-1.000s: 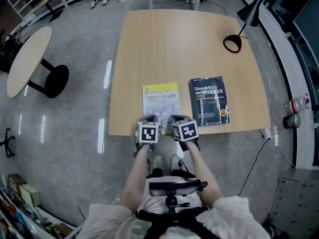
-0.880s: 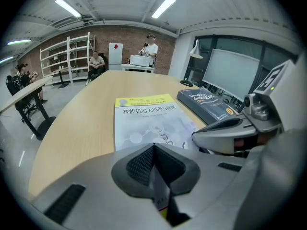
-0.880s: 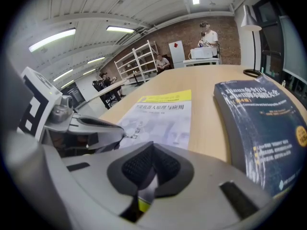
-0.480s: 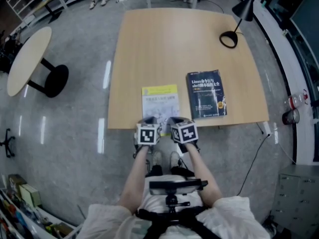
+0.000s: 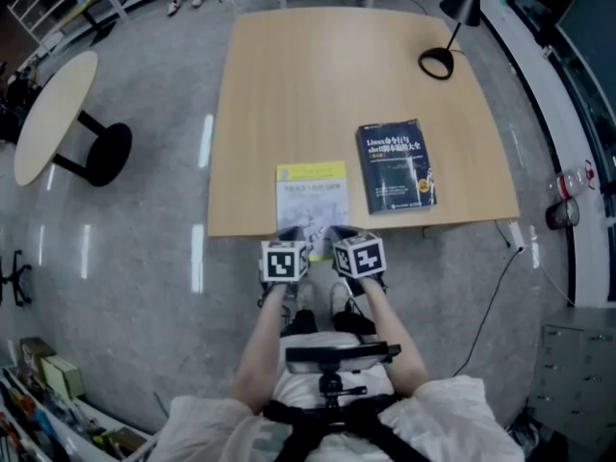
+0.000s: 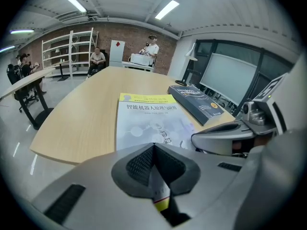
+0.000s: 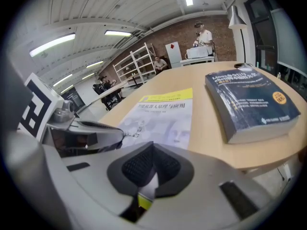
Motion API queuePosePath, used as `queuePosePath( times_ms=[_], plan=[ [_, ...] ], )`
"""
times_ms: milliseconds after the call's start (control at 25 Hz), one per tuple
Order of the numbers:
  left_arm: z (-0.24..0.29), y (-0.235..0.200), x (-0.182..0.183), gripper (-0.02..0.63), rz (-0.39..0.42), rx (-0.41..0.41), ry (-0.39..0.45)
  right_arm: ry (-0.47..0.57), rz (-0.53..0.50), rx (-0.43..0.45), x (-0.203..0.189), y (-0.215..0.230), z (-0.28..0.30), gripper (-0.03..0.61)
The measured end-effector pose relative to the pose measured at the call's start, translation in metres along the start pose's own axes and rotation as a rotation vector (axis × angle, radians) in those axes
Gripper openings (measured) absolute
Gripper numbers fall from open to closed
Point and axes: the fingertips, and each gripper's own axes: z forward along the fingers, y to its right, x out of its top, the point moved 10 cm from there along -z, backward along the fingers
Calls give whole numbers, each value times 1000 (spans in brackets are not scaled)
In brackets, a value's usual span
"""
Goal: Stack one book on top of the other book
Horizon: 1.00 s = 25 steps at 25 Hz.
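Observation:
A thin white book with a yellow top band lies at the table's near edge, its near end sticking out past the edge. My left gripper and right gripper sit side by side, both shut on that near end. The book's thin edge shows between the pads of the left gripper and of the right gripper, and its cover runs ahead. A thicker dark blue book lies flat just right of it, untouched.
The wooden table carries a black desk lamp at its far right corner. A round side table stands on the floor to the left. People sit by shelves beyond the table's far end.
Both grippers have drawn back toward me with the white book in them; it has slid nearer to the table's front edge, away from the dark book's far end.

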Motion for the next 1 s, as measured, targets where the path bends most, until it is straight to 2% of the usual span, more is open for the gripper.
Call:
queuePosePath(
  times_ms=[160,240,360,440,600,680,760,880,920,960,1000],
  plan=[
    [2,-2,-5,9,-41,-43,11,9,3,-5,-3,2,-1,3],
    [0,-7,-5,9,-29,-75,37,11,14,7,-3,2,0,3],
    [-8,-9,-8,9,12,-169,101,22,30,28,-3,4,0,3],
    [-16,-10,-11,9,14,-215,177,36,33,39,-5,6,-1,2],
    [-32,-23,-16,9,-111,-183,317,66,34,92,-8,9,-9,2],
    [-39,-31,-15,9,-140,-175,344,65,41,121,-12,12,-15,2],
    [-44,-36,-15,9,-144,-203,342,51,58,124,-17,16,-22,3],
    [-43,-41,-16,15,-151,-217,290,56,104,137,-21,21,-30,136],
    [-40,-42,-16,84,-156,-208,270,63,120,146,-21,22,-31,188],
    [-38,-43,-17,118,-164,-197,250,69,128,151,-21,23,-31,229],
    [-36,-43,-19,124,-172,-183,230,72,128,153,-21,23,-31,270]
  ],
)
